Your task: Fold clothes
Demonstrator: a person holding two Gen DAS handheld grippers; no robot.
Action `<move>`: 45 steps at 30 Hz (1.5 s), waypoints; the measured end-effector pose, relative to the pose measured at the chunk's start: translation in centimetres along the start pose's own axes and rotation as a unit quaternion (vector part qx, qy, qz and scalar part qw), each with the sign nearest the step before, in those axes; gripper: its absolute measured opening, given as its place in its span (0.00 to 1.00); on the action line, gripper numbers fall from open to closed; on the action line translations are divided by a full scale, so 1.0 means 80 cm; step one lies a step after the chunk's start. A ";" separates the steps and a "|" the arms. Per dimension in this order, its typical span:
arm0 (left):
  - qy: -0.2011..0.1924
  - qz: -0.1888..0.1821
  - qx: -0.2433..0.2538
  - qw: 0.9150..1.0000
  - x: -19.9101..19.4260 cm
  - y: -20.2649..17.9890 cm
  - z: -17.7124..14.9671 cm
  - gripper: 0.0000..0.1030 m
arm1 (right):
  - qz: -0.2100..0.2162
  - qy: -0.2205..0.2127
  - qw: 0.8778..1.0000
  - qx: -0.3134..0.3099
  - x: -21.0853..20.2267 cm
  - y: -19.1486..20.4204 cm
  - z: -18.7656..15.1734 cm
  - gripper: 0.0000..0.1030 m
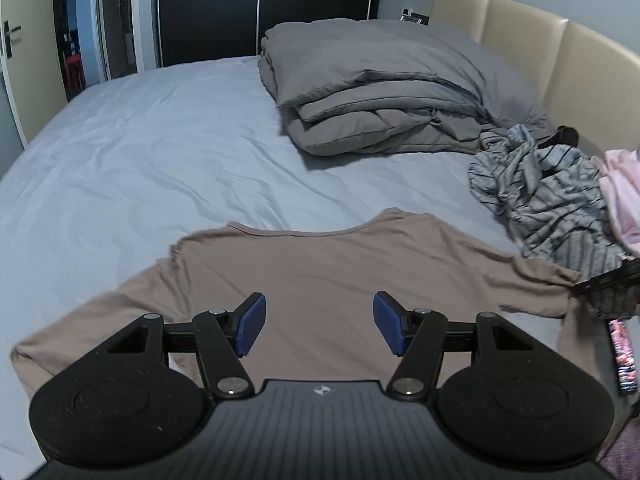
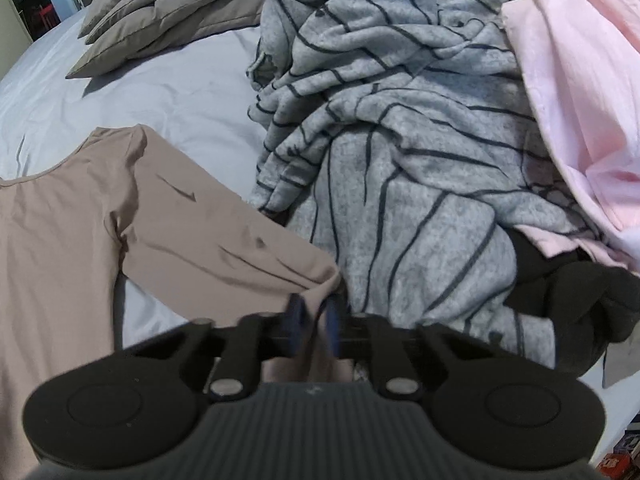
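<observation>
Smooth matt cloth shirt (image 1: pixel 320 272); fuzzy knit sweater (image 2: pixel 400 140) (striped grey).

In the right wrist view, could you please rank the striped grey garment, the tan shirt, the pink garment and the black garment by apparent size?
1. Striped grey garment
2. Tan shirt, partly cropped
3. Pink garment, cropped, so its place is unsure
4. Black garment, partly buried
</observation>
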State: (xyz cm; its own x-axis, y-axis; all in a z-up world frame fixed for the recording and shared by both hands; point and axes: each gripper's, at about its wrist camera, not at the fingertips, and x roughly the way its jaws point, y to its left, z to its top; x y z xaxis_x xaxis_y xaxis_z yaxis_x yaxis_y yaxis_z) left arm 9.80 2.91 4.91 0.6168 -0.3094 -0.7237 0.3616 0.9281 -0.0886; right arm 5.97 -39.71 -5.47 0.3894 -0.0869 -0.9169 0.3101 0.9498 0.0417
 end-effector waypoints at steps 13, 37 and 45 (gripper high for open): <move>0.037 -0.074 -0.014 0.996 0.012 -0.017 -0.009 0.56 | 0.232 -0.069 0.969 -0.059 -0.132 0.061 0.002 0.05; 0.103 -0.126 0.095 0.982 0.052 -0.102 -0.086 0.56 | 0.224 -0.051 0.941 -0.247 -0.103 0.142 -0.074 0.64; 0.112 -0.129 0.107 0.980 0.056 -0.117 -0.091 0.56 | 0.180 -0.039 0.910 -0.372 -0.066 0.130 -0.138 0.48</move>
State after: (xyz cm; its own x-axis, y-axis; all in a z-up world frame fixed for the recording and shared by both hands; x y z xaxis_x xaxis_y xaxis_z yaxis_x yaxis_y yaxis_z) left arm 4.12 -5.67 -2.46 0.3259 -0.4529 -0.8299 0.6379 0.7532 -0.1606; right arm -2.44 -26.05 -4.53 0.4192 0.2756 -0.8651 -0.5106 0.8594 0.0264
